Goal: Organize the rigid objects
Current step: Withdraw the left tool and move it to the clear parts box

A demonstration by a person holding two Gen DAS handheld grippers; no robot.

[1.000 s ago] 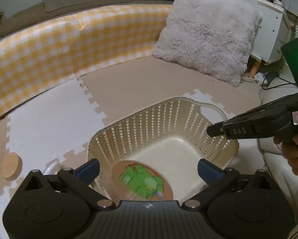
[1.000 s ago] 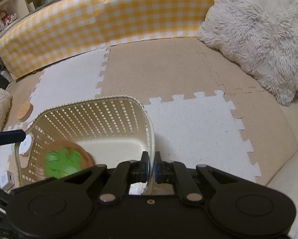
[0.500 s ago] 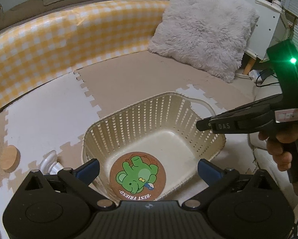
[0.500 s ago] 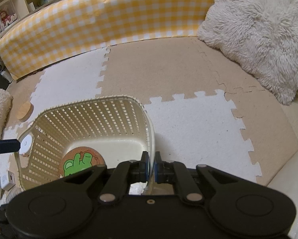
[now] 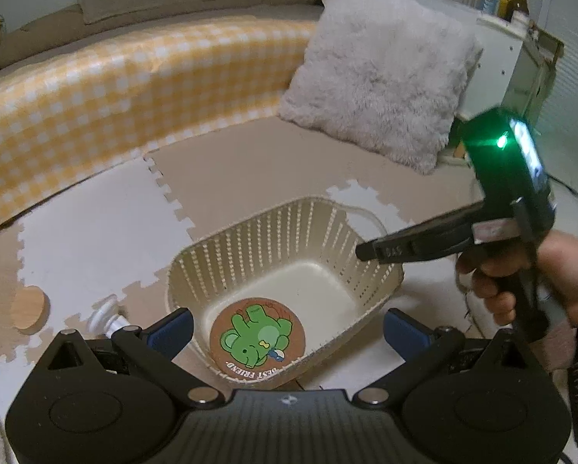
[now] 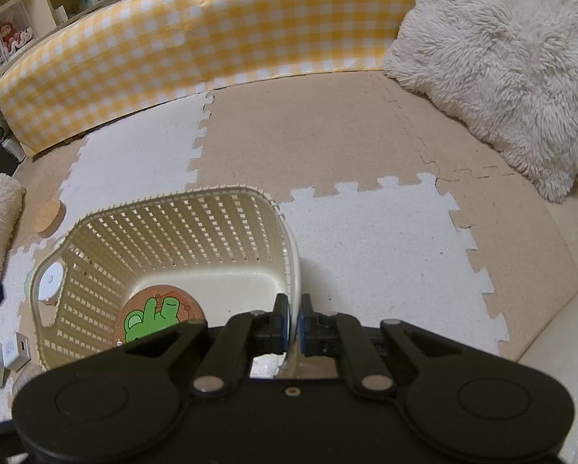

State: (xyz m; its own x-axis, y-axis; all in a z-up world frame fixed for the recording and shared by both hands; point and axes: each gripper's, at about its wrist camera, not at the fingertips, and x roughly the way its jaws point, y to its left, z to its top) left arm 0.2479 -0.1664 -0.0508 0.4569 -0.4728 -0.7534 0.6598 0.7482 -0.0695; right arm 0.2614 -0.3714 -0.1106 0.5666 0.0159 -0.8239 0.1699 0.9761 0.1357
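A cream slatted basket [image 5: 250, 239] stands on the foam floor mat; it also shows in the right wrist view [image 6: 188, 228]. A round cork coaster with a green bear [image 5: 258, 338] lies flat on its bottom, and it shows in the right wrist view [image 6: 153, 319] too. My left gripper [image 5: 287, 326] is open and empty above the basket's near side. My right gripper [image 6: 294, 323] is shut on the basket's rim, and it is seen from the side in the left wrist view [image 5: 370, 251].
A round wooden disc [image 5: 28, 309] and a white knob-like part [image 5: 103, 313] lie on the mat left of the basket. Small white blocks [image 6: 16, 350] lie beside it. A yellow checked bolster [image 6: 211, 38] and a furry cushion [image 6: 501, 58] border the mat.
The coaster has dropped from blurred motion to lying flat on the basket bottom. My left gripper has drawn back and up. My right gripper has stayed shut on the rim.
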